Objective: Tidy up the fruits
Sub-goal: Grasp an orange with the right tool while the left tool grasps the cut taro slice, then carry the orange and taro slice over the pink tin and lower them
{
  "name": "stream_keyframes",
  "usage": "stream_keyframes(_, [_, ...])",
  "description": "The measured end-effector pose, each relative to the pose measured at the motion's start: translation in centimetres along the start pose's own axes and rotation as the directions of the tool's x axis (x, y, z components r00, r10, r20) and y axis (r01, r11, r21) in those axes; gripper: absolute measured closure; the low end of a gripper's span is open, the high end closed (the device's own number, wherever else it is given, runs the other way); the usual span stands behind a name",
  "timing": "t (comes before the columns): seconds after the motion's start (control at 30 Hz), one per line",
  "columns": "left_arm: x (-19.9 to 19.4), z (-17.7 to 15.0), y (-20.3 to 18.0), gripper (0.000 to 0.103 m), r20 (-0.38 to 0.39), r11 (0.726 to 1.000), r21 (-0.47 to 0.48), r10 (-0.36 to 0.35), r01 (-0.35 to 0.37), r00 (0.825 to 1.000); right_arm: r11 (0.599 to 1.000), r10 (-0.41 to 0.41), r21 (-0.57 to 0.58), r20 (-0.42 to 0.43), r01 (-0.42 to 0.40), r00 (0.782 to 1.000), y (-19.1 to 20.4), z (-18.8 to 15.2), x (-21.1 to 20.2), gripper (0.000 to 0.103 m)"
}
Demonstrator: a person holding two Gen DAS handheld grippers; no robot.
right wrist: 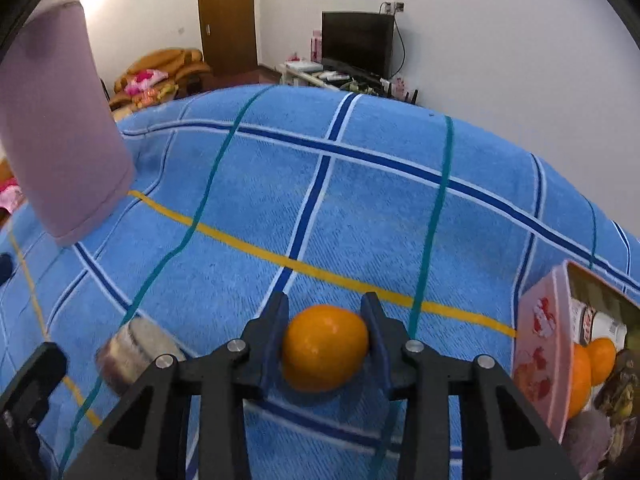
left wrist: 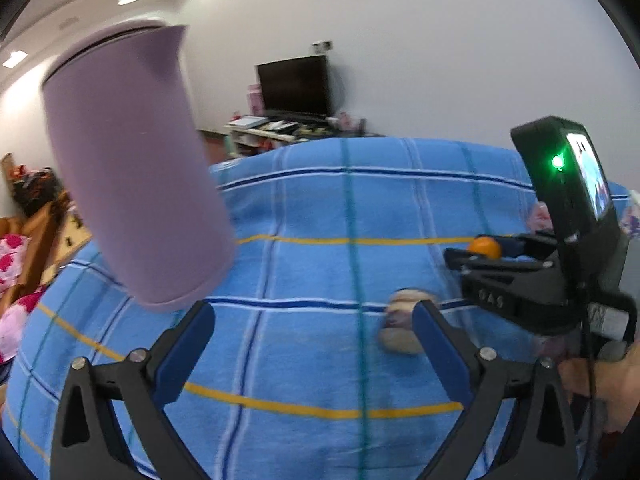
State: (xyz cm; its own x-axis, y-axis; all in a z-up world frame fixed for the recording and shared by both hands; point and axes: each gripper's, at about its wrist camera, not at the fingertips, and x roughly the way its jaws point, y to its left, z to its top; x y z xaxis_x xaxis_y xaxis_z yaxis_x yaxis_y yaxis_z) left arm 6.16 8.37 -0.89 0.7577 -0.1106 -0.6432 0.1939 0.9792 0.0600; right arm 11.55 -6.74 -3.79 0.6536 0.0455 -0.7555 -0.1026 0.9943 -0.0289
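My right gripper (right wrist: pixel 326 312) is shut on an orange (right wrist: pixel 325 348) and holds it above the blue checked cloth (right wrist: pixel 320 208). In the left wrist view the right gripper (left wrist: pixel 476 256) shows at the right with the orange (left wrist: pixel 485 247) in it. My left gripper (left wrist: pixel 314 320) is open and empty above the cloth (left wrist: pixel 312 208). A round layered cake-like piece (left wrist: pixel 400 326) lies on the cloth beside its right finger; it also shows in the right wrist view (right wrist: pixel 134 354). A pink tray (right wrist: pixel 540 344) at the right holds oranges (right wrist: pixel 600 354) and other items.
A tall lilac jug (left wrist: pixel 132 168) stands on the cloth at the left, also seen in the right wrist view (right wrist: pixel 60 128). Beyond the table are a TV (right wrist: pixel 358 42) on a low stand, a door and a sofa with clutter.
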Motion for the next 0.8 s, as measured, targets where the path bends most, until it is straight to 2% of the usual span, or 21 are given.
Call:
stream_keyframes(0.07, [0.3, 0.2, -1.0, 0.003, -0.003, 0.999, 0.026, -0.022, 0.022, 1.000, 1.000, 0.000, 0.020, 0.049, -0.001, 0.999, -0.8, -0.5, -1.5, 0.063])
stream_keyframes(0.13, [1.1, 0.3, -2.0, 0.010, -0.025, 0.998, 0.057, -0.031, 0.032, 0.999, 0.999, 0.004, 0.037, 0.087, -0.007, 0.996, -1.6, -1.0, -3.1, 0.063])
stream_keyframes(0.27, [2.9, 0.4, -3.5, 0.017, -0.092, 0.995, 0.066, -0.068, 0.075, 0.993, 0.999, 0.003, 0.053, 0.159, -0.011, 0.987, -3.0, -2.2, -6.6, 0.063])
stream_keyframes(0.37, [4.5, 0.3, -4.5, 0.034, -0.138, 0.993, 0.077, -0.078, 0.089, 0.987, 0.998, 0.011, 0.057, 0.191, -0.023, 0.982, -3.4, -3.1, -8.5, 0.063])
stream_keyframes(0.43, [5.5, 0.1, -4.8, 0.054, -0.193, 0.990, 0.079, -0.101, 0.118, 0.976, 0.997, 0.032, 0.058, 0.201, -0.045, 0.979, -3.8, -3.4, -9.2, 0.063])
stream_keyframes(0.5, [5.5, 0.3, -4.6, 0.063, -0.182, 0.988, 0.053, -0.135, 0.147, 0.974, 0.996, 0.053, 0.061, 0.217, -0.068, 0.975, -3.9, -4.0, -10.0, 0.063])
stream_keyframes(0.67, [5.3, 0.4, -4.6, 0.063, -0.173, 0.988, 0.042, -0.140, 0.150, 0.975, 0.992, 0.088, 0.067, 0.241, -0.107, 0.967, -3.8, -5.2, -11.1, 0.063])
stream_keyframes(0.8, [3.5, 0.1, -4.6, 0.063, -0.111, 0.988, 0.021, -0.148, 0.151, 0.983, 0.990, 0.094, 0.080, 0.253, -0.118, 0.963, -4.0, -6.1, -11.8, 0.063])
